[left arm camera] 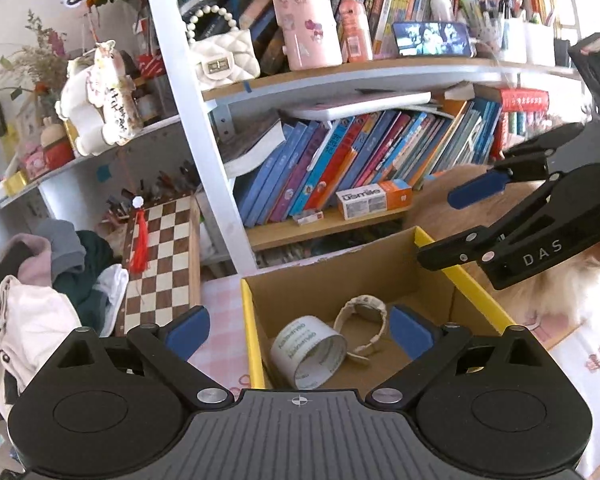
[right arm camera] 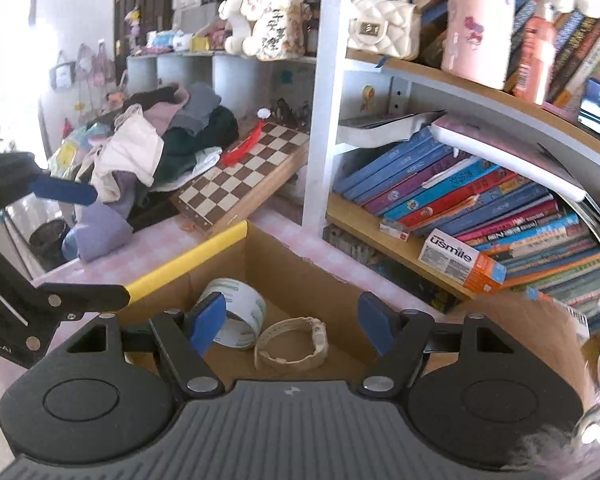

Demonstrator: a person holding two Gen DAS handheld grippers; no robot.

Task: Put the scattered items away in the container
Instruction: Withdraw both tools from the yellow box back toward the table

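Both black grippers with blue pads, the left gripper [left arm camera: 300, 336] and the right gripper [right arm camera: 292, 324], hang above the open brown cardboard box with yellow-taped rims [left arm camera: 249, 320], each spread apart and holding nothing. Inside lie a white roll of tape [left arm camera: 308, 352] and a cream wristwatch [left arm camera: 366, 326], side by side. This looks like a drop-off finished; the next move calls for finding another stray item. Beyond, the wooden chessboard [left arm camera: 160, 256] and crowded white bookshelf [left arm camera: 204, 128] hem the far side.
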